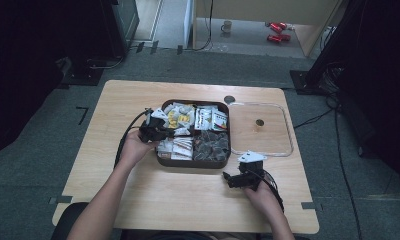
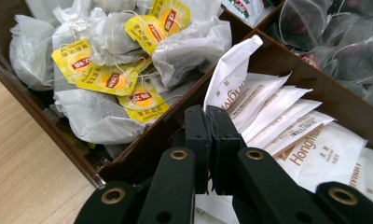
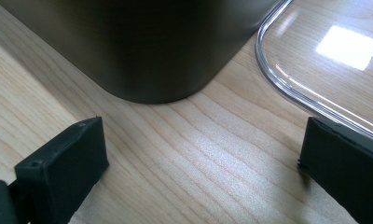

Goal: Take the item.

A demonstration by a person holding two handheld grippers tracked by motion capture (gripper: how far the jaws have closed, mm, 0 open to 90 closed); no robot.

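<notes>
A brown compartment box (image 1: pixel 193 164) sits mid-table. My left gripper (image 1: pixel 155 131) reaches over its left side. In the left gripper view this gripper (image 2: pixel 210 122) is shut on a white paper sachet (image 2: pixel 233 65), which sticks up from the row of white sachets (image 2: pixel 292 121) in the near compartment. Tea bags with yellow tags (image 2: pixel 114 79) fill the compartment to the left of the divider. My right gripper (image 1: pixel 245 171) rests on the table by the box's front right corner, open, with bare wood between its jaws (image 3: pixel 201 140). The box wall (image 3: pixel 142 46) rises just ahead of it.
A clear plastic lid (image 1: pixel 260 129) lies flat to the right of the box, and its rim (image 3: pixel 278 77) runs close to my right jaw. Dark pyramid tea bags (image 2: pixel 343 42) fill the far compartment. Red and white packets (image 1: pixel 211 119) sit at the box's back right.
</notes>
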